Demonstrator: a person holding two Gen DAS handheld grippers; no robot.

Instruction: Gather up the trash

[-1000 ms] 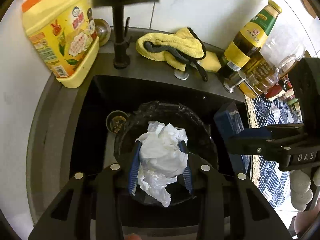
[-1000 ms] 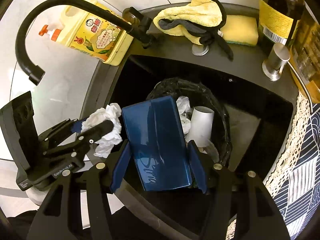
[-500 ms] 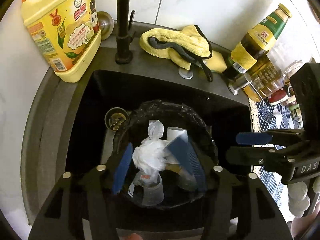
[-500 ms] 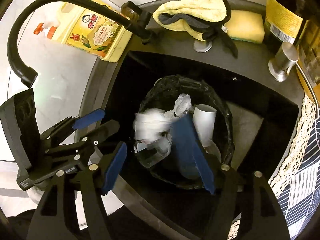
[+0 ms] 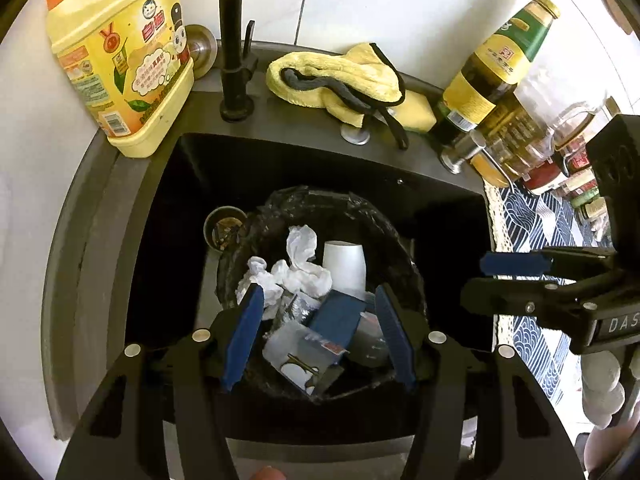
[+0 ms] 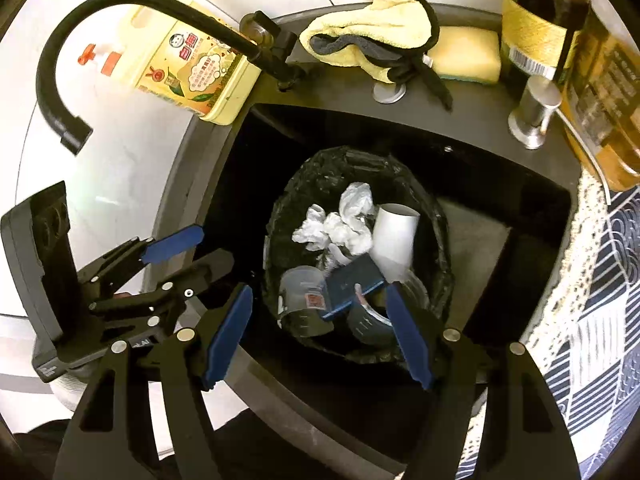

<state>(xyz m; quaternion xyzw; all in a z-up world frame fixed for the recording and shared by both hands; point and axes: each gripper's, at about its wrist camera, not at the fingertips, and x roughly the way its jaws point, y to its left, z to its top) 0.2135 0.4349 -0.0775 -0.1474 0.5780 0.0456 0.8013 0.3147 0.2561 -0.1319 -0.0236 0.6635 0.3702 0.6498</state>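
- I'm over a black kitchen sink (image 5: 168, 216) set in a dark grey counter against white wall tiles; a bin lined with a black bag (image 5: 304, 204) stands in the basin, its drain (image 5: 224, 227) just at its 10 o'clock.
- My left gripper (image 5: 318, 334) hangs over the bin's near rim, its blue pads (image 5: 242, 340) spread wide with nothing between them.
- My right gripper (image 6: 320, 334) is likewise splayed wide and empty, over the bin's 6 o'clock edge; in my left view it sits at 3 o'clock.
- The trash lies inside the bag: crumpled white tissues (image 5: 298, 268) toward 11 o'clock, a white paper cup (image 5: 345, 266) tipped over toward 1 o'clock, a dark blue box (image 6: 352, 286) lying slanted in the middle, and a clear plastic cup (image 6: 302, 300) on its side at 7 o'clock.
- On the rim behind, from my left view: a yellow dish-soap jug (image 5: 120, 60) at 10 o'clock, the black tap (image 5: 236, 52) at 12, a yellow cloth (image 5: 336, 80) with dark trim and a yellow sponge (image 5: 416, 110) at 1 o'clock.
- A green-labelled glass bottle (image 5: 492, 68) leans at 2 o'clock, with jars beyond and a blue patterned mat (image 5: 536, 224) at 3 o'clock.
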